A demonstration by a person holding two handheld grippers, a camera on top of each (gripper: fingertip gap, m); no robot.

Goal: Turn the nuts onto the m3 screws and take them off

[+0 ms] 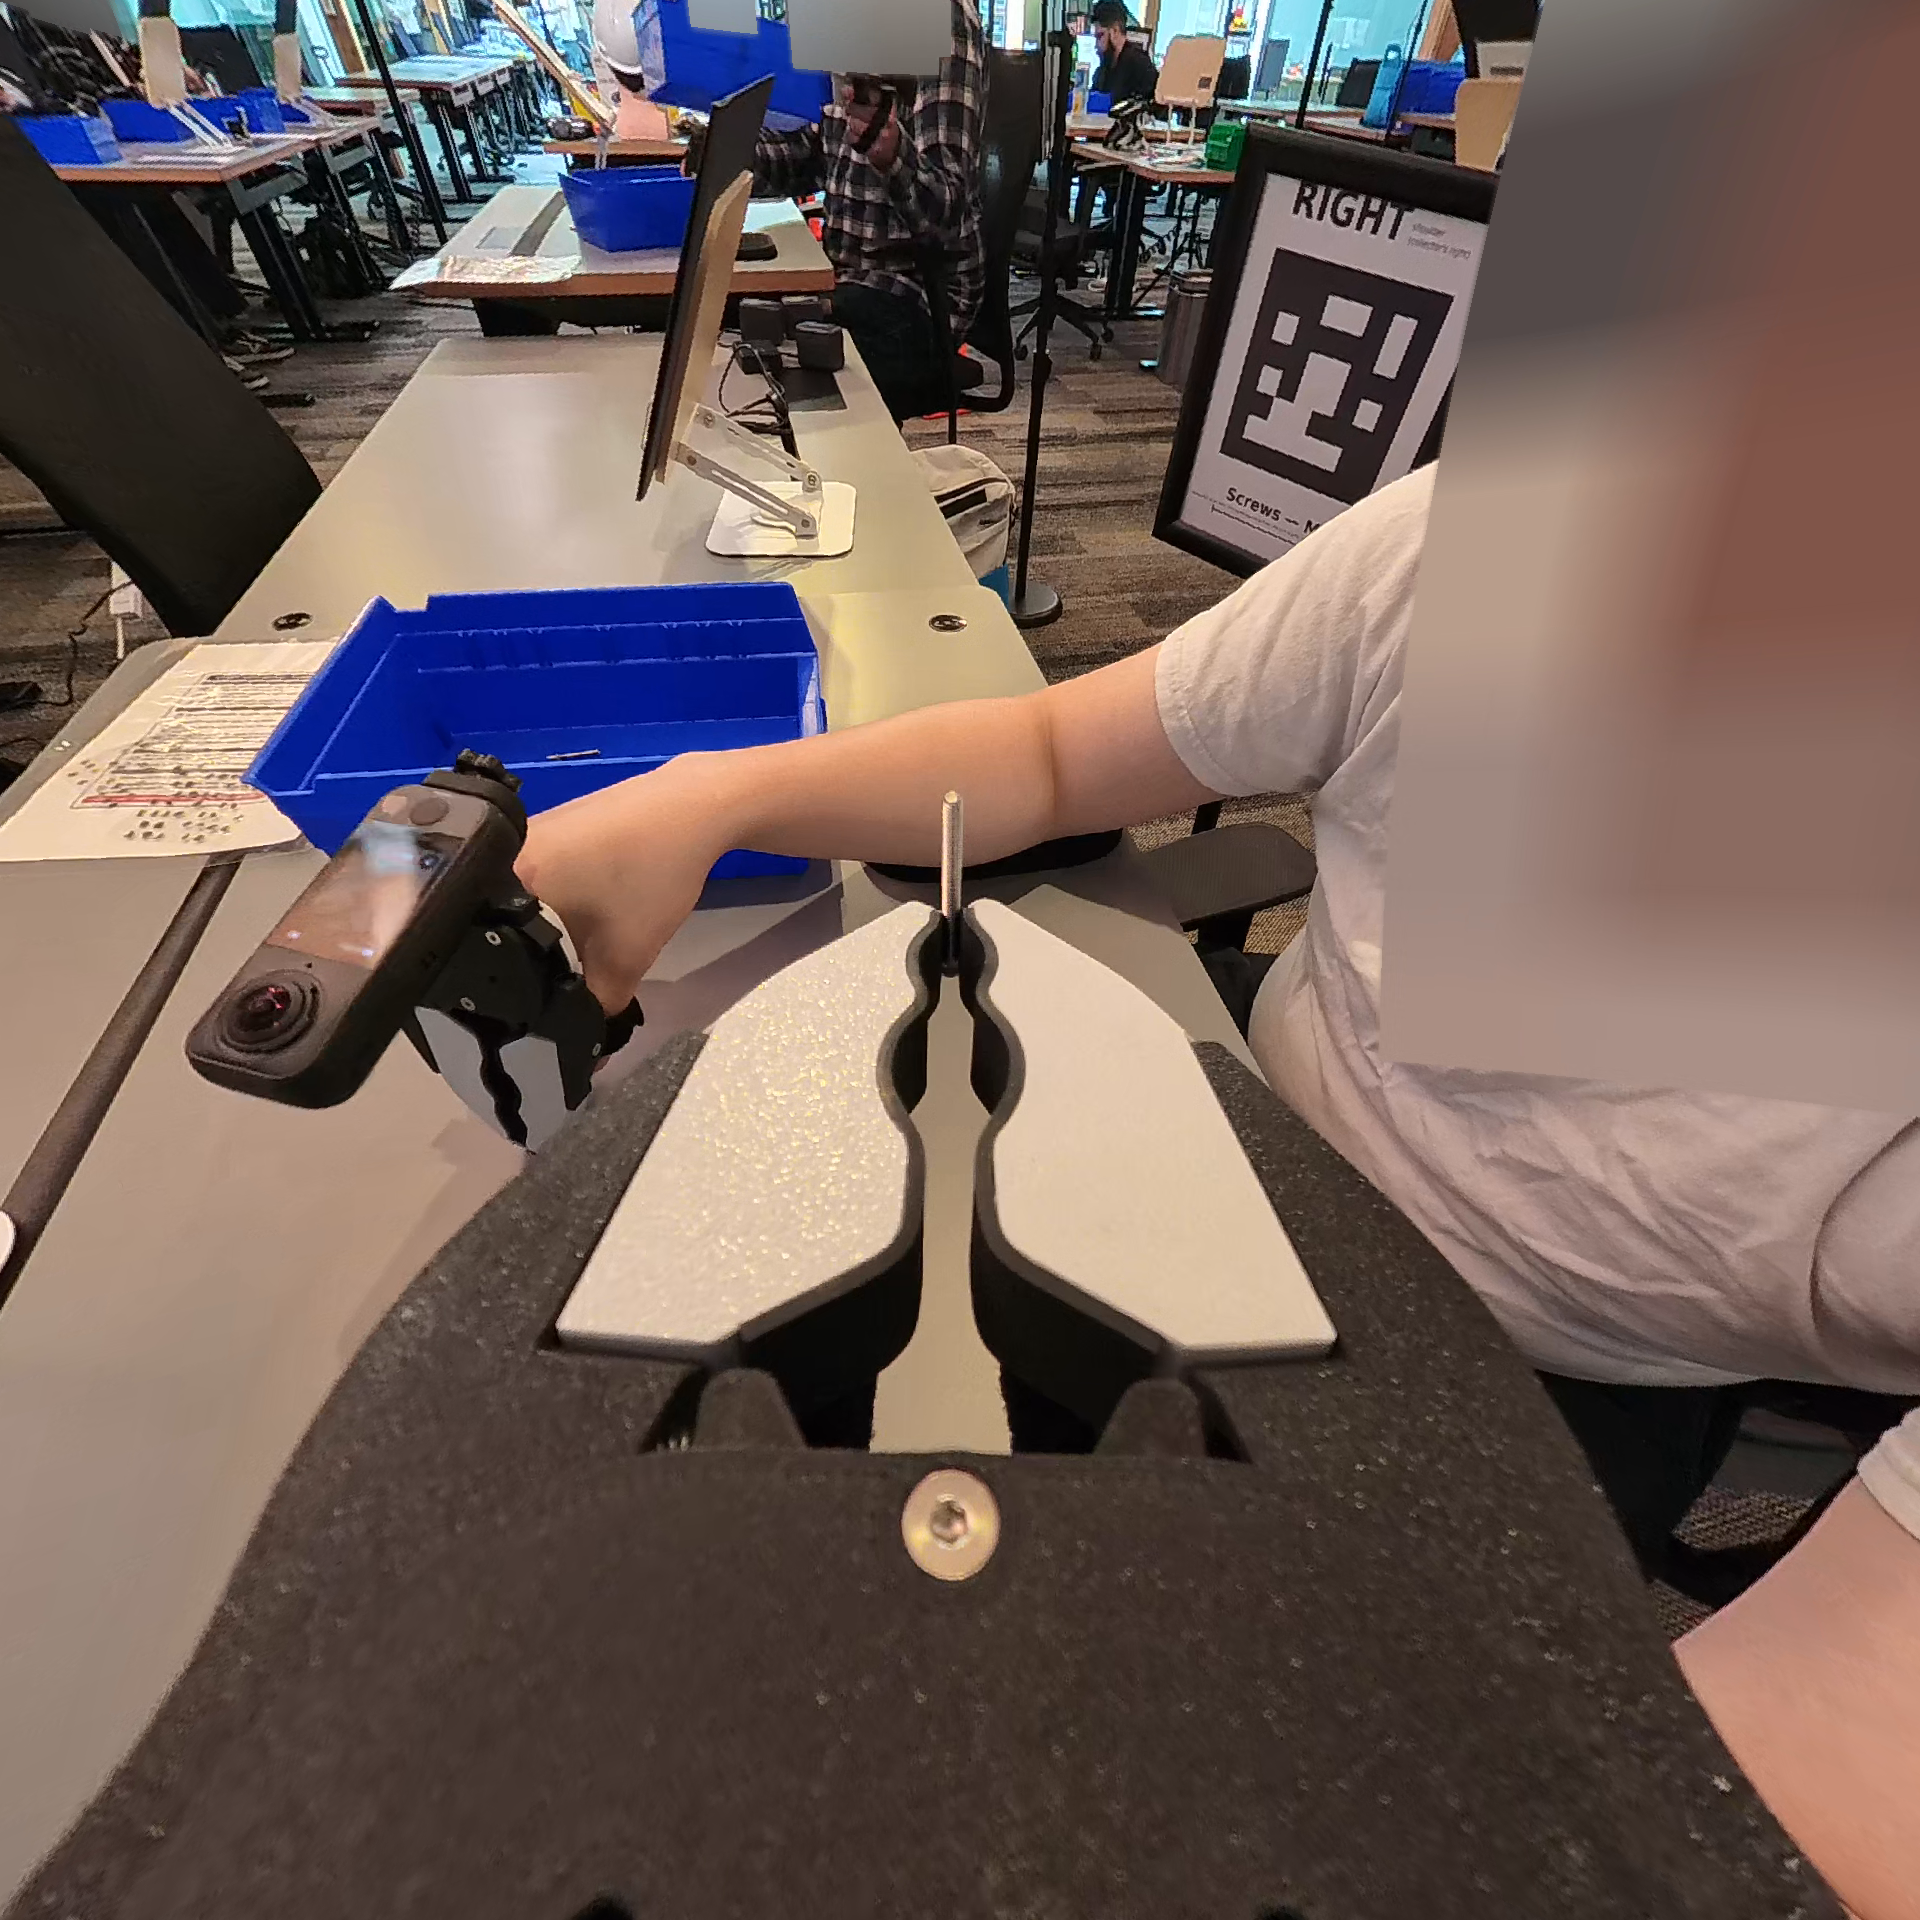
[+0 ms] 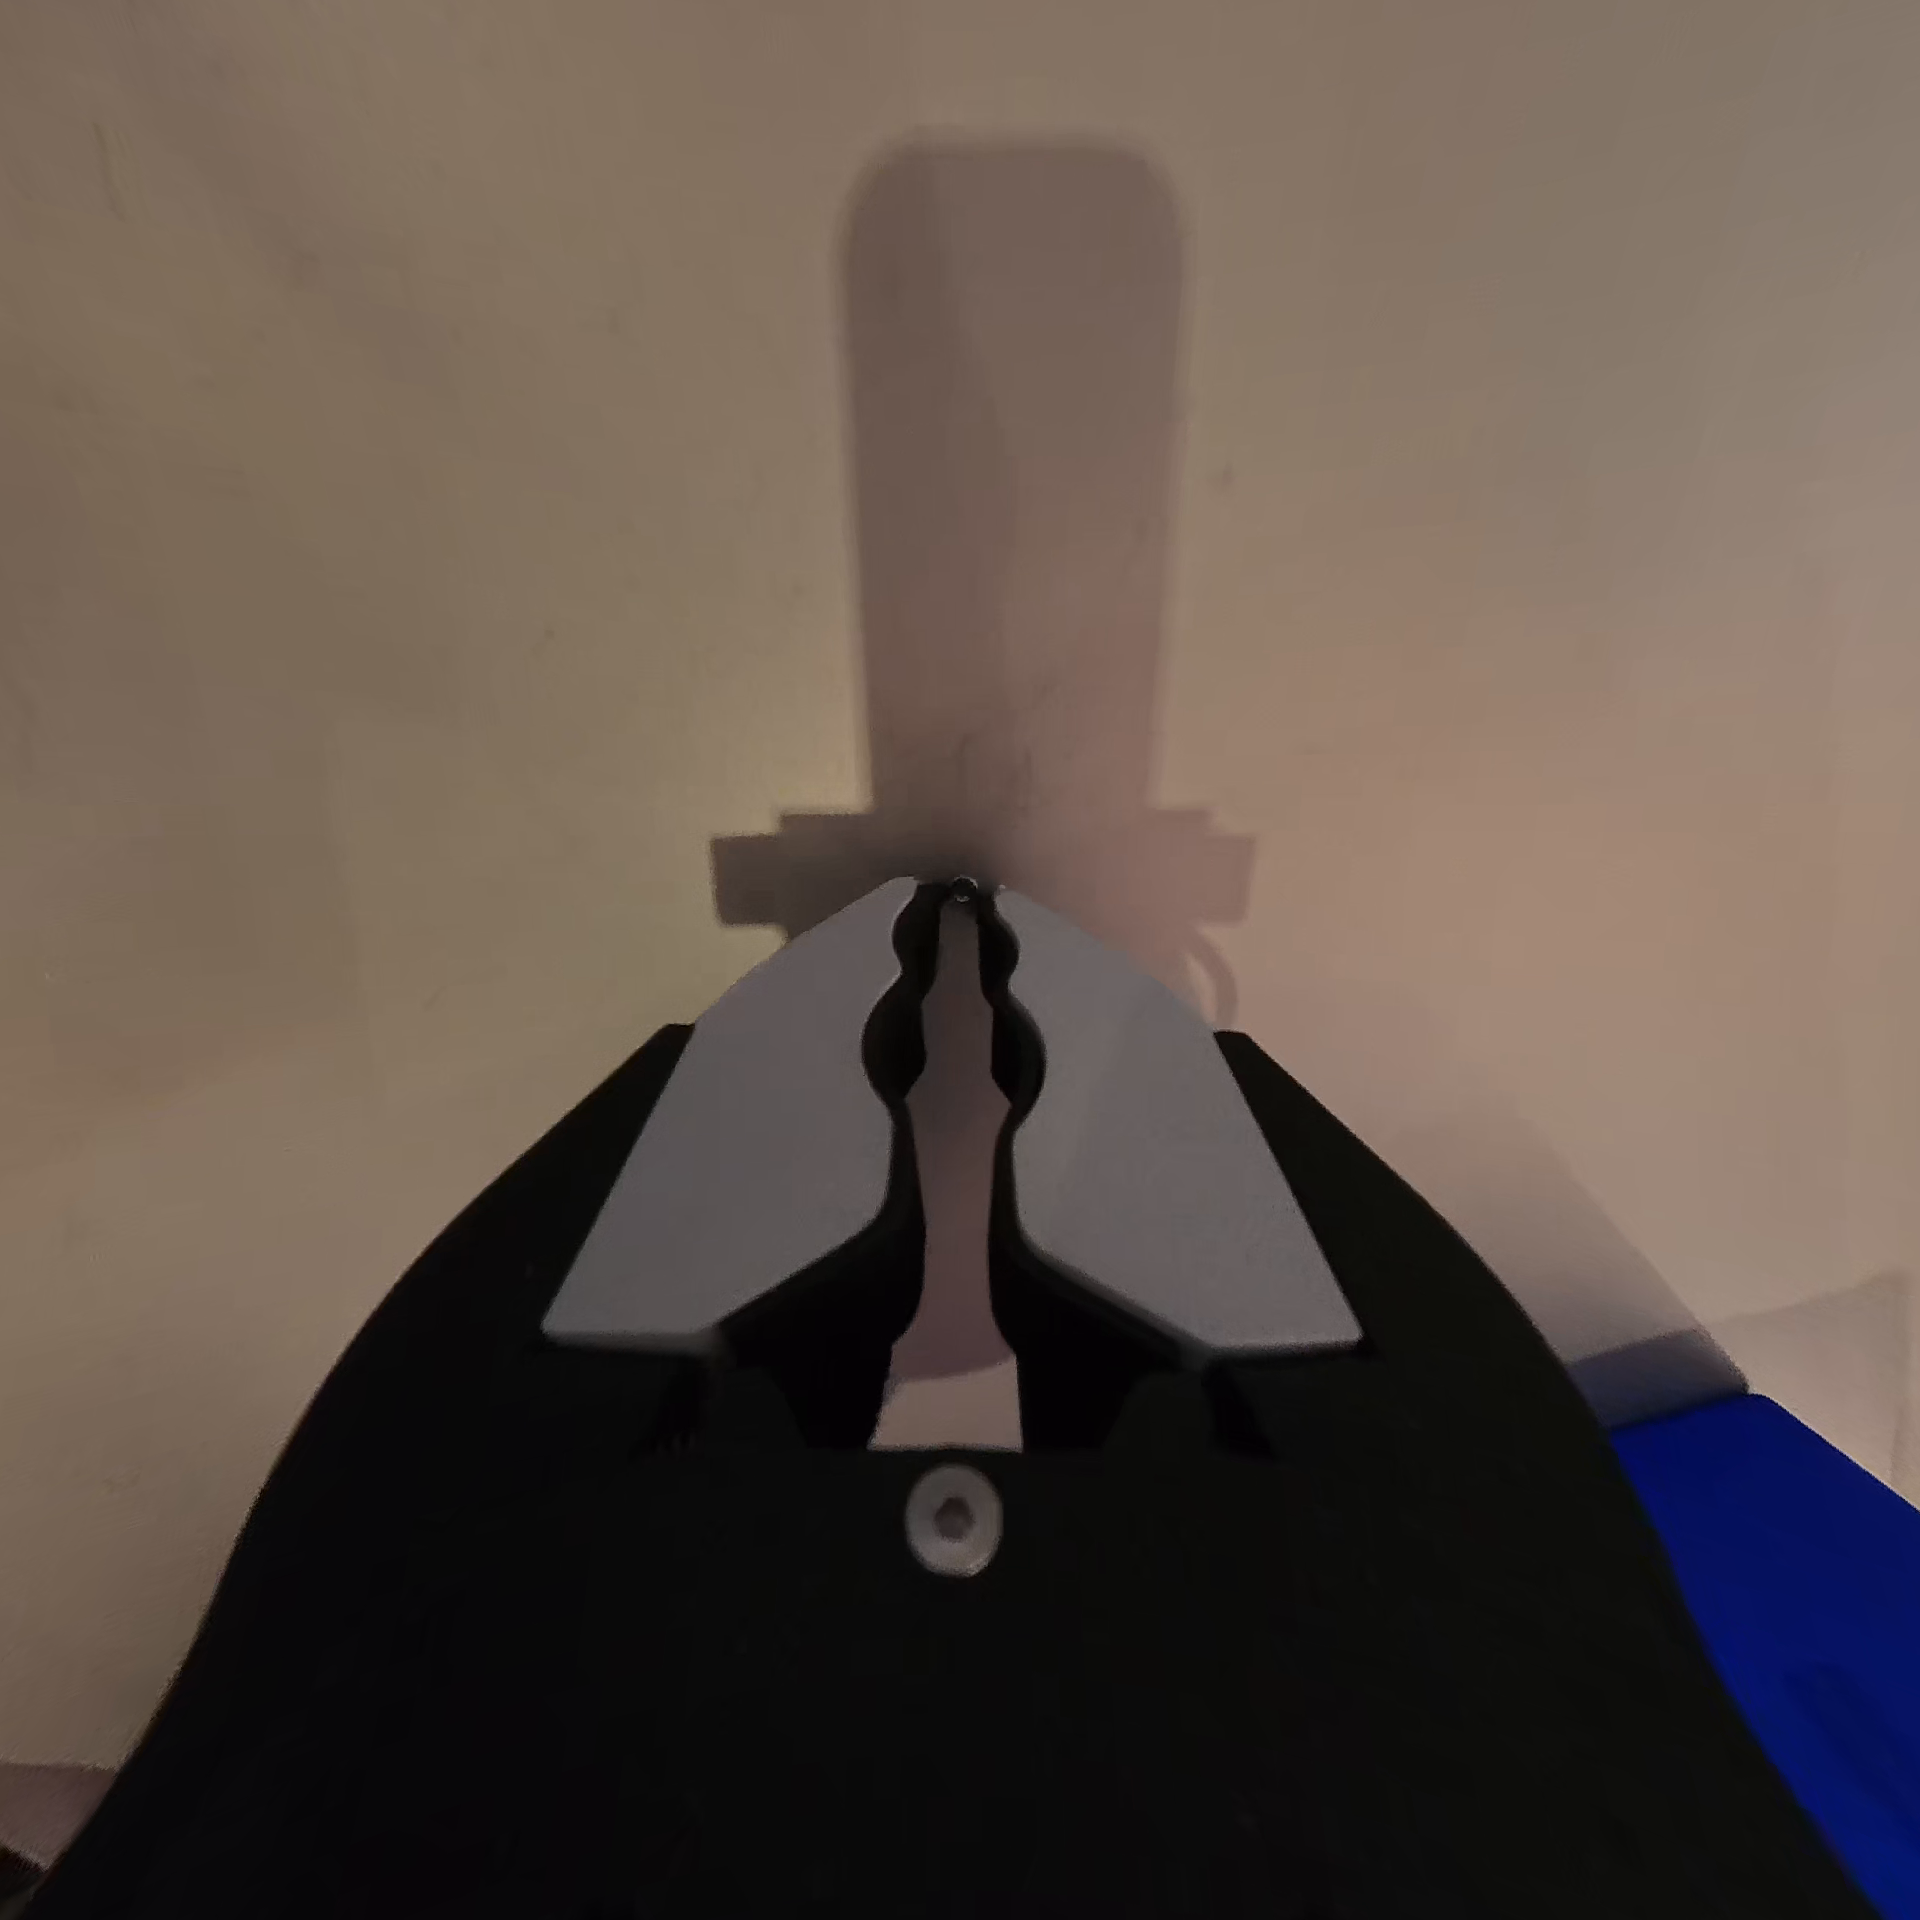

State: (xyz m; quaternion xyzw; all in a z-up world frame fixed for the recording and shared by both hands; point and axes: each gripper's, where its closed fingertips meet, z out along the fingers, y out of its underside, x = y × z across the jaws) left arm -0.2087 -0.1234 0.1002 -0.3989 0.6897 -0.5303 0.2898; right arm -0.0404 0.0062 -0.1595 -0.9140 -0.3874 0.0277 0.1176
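My left gripper (image 1: 950, 920) is shut on the lower end of a long thin silver m3 screw (image 1: 950, 847), which stands upright out of the fingertips. In the left wrist view my right gripper (image 1: 516, 1122) is at the left, held by a hand and pointing down at the grey table (image 1: 499, 468). In the right wrist view the right gripper (image 2: 961, 889) is shut at the table surface (image 2: 416, 520) on a small dark shiny nut (image 2: 962, 884) pinched at the very tips. No nut shows on the screw.
A blue bin (image 1: 582, 686) stands behind the right gripper with one small screw inside; its corner shows in the right wrist view (image 2: 1787, 1579). A printed sheet (image 1: 156, 748) with several small nuts lies to its left. A tilted screen on a stand (image 1: 717, 343) is farther back. My hands' fingertips stand some 35 cm from each other.
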